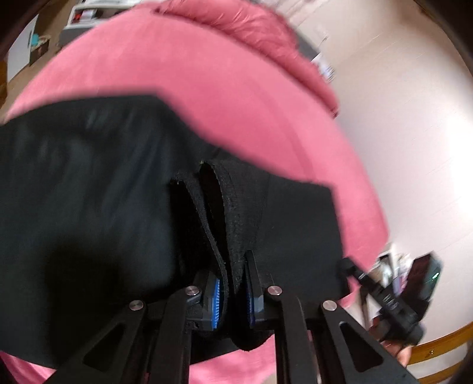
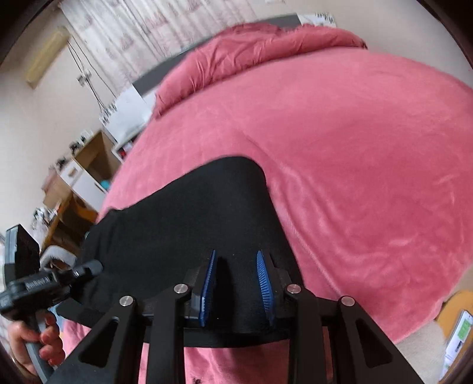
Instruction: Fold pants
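Black pants lie spread on a pink blanket that covers a bed. My left gripper is shut on a folded band of the pants' thick edge, which stands up between its blue pads. In the right wrist view the pants reach from the near edge of the bed toward the left. My right gripper sits over their near edge, its blue pads a little apart with black fabric filling the gap between them. A person's hand holds the left gripper's handle at the lower left.
The pink blanket bunches into a ridge at the far end of the bed. Wooden shelves and boxes stand past the bed's left side, below a curtain. A lit screen lies at the lower right. Pale floor shows beyond the bed.
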{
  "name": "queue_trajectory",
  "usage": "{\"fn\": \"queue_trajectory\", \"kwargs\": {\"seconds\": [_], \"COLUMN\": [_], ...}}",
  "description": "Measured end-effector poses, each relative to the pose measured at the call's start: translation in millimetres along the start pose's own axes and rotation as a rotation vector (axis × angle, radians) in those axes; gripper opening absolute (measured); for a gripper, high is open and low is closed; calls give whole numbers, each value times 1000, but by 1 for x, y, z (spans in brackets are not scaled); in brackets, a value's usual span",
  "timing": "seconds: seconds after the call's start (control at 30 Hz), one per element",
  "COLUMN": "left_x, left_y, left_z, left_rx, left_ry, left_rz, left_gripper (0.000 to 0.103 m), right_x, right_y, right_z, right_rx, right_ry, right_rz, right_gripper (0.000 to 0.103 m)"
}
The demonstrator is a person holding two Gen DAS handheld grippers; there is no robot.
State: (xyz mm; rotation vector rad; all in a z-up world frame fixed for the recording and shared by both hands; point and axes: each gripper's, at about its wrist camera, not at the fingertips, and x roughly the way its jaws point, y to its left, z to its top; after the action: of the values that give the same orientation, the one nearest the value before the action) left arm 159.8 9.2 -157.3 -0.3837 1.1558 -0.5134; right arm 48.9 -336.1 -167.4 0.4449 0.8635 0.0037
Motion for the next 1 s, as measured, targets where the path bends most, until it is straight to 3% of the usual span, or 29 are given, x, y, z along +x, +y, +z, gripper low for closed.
{"fn": "queue_trajectory", "kwargs": {"seconds": [0.23,0.37,0.57,0.67,0.77,0.87,1.0], "left_x": [15,6,10,12,16,19,19], "left_y": [20,36,28,11,18,16,1], "left_z": [-10,-7,2,-4,-1,-3,-4], "left_rx": [-82,-152,-113,-86,-103,-57,16], "left_ry": [-42,-72,-87,-88,-88,-96,-107], "left_rz": [-86,-129,-88,-72,-81,-46,5], "left_gripper": [14,14,14,17,18,18,18], "right_x": [9,-5,33,54,79,87,63], "right_y": [13,24,32,31,17,8,-4], "right_z": [7,28,75,85,87,84,83], "right_rx": [-98,-151,-171,-181,-185,-155,-50], "right_ry": [42,-20,7,10,36,27,-14], "right_rz": [-68,-34,-73,-125,-189,-190,-107], "right_gripper": [23,23,23,23,25,35,36]}}
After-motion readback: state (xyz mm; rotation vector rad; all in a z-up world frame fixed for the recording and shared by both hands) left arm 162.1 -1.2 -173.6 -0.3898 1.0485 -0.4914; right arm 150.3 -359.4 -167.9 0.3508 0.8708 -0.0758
